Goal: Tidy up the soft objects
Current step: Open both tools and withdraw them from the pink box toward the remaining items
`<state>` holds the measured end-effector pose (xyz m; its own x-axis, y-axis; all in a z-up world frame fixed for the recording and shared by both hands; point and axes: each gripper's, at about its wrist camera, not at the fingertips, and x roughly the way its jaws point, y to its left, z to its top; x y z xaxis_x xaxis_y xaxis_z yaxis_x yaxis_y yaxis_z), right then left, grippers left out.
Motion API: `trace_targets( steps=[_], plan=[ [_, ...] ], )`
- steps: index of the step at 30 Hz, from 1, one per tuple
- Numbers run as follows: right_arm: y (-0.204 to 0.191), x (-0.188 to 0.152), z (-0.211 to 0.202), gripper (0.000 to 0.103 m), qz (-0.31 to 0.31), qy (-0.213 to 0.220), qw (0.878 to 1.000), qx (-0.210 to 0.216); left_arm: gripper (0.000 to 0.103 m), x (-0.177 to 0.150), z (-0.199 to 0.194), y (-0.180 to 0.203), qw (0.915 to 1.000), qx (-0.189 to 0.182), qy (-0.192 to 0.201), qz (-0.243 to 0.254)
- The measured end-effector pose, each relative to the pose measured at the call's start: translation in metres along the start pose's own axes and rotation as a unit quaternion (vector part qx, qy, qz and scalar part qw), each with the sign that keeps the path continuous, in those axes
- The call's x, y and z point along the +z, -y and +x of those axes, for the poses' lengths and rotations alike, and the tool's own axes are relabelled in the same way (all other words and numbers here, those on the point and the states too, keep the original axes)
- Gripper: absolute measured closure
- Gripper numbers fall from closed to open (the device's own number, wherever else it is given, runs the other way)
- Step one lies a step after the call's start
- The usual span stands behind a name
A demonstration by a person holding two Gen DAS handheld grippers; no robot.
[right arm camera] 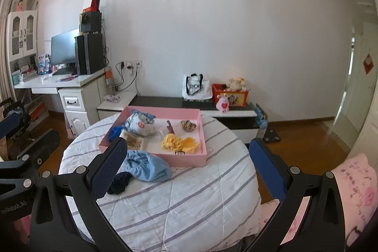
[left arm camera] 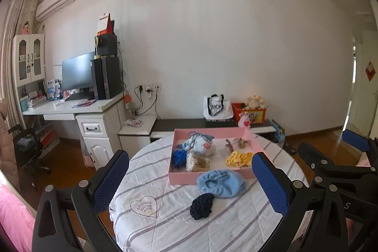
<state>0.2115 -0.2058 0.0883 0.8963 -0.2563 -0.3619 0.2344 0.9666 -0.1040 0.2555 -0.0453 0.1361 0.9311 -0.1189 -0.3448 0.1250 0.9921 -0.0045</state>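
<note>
Round quilted striped surface (left arm camera: 212,223) at frame centre, white wall behind; both claws, left claw (left arm camera: 193,181) and right claw (right arm camera: 189,171), spread wide (nothing held) above a fluffy blue cap (left arm camera: 221,183).

The room is bright with soft daylight from the left, by the curtain (left arm camera: 14,23). Shadows are faint. Both pictures bend at the edges, with dark round corners. Far things look a bit fuzzy. No glare.
</note>
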Motion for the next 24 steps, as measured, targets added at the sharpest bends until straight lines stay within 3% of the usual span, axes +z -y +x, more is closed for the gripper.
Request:
trace_targets(
  steps=[13,24],
  plan=[
    [0.003,0.006,-0.035,0.0,0.0,0.046,0.999,0.005,0.0,-0.011,-0.029,0.005,0.9985,0.005,0.055,0.0],
    [0.002,0.008,-0.048,0.0,-0.002,0.063,0.998,-0.004,0.0,-0.021,-0.028,0.011,0.9973,0.01,0.072,0.002]
  ],
)
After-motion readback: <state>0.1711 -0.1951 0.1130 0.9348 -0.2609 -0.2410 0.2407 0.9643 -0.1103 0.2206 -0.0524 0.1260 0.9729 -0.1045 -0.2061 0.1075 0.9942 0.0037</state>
